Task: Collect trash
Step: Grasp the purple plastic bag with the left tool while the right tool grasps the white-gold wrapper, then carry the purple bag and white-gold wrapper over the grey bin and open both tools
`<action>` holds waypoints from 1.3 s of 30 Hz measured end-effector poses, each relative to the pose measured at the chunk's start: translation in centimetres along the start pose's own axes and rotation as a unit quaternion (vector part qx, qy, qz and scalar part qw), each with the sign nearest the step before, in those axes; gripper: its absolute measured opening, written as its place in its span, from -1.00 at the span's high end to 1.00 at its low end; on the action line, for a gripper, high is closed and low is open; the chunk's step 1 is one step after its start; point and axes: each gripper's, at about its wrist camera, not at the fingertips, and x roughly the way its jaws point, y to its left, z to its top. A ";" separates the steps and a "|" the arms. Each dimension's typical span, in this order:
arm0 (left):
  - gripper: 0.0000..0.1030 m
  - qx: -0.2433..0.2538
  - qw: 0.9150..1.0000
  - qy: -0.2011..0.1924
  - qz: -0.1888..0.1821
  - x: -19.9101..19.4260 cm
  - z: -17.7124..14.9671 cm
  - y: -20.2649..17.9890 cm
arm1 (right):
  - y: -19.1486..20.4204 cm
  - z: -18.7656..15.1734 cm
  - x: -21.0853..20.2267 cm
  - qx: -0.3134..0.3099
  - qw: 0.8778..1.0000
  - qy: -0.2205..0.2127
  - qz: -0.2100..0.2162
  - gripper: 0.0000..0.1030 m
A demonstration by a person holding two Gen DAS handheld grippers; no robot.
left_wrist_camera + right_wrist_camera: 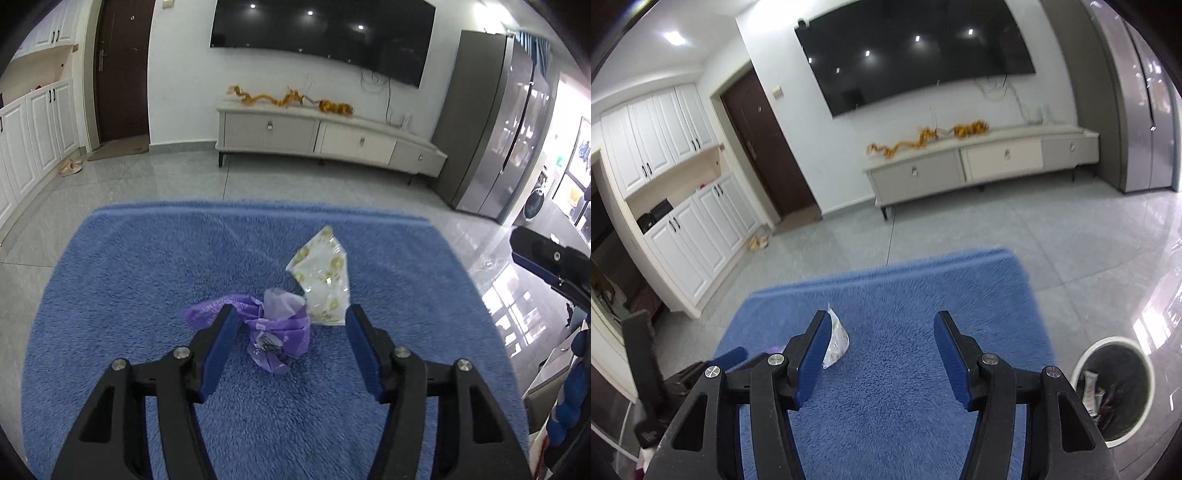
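Right wrist view: wrappers lie inside the bin (1089,354); both grippers' fingers (812,354) spread wide, empty.

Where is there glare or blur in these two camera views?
Left wrist view: ceiling lights reflect as bright spots on the dark TV, and the glossy floor mirrors windows. Right wrist view: the same spots on the TV, slightly soft overall, edges bent by the fisheye.

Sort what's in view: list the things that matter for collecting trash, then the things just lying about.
For the job: purple wrapper, white gold-dotted wrapper, trash bin, left gripper, right gripper.

Lying about: slippers, orange garland, TV, blue rug.
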 end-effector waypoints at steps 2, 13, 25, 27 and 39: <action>-0.04 -0.004 1.000 0.010 0.002 1.6 -0.2 0.7 | 0.1 -0.2 2.0 0.000 1.000 0.018 0.009 -0.08; 0.26 -0.017 0.999 0.017 -0.039 4.6 -1.2 3.0 | 1.9 -1.3 12.8 0.009 0.991 0.108 0.078 -0.01; 0.43 -0.014 0.999 0.003 -0.053 2.9 -2.3 3.2 | 0.9 -2.7 16.0 0.045 0.978 0.150 0.137 0.69; 0.44 -0.010 0.999 -0.002 -0.051 1.8 -2.4 2.8 | 0.2 -2.7 14.9 0.047 0.980 0.141 0.134 0.73; 0.44 0.012 0.997 -0.045 -0.059 -6.5 -2.4 -1.2 | -1.1 -2.5 4.8 0.047 0.991 0.063 0.106 0.87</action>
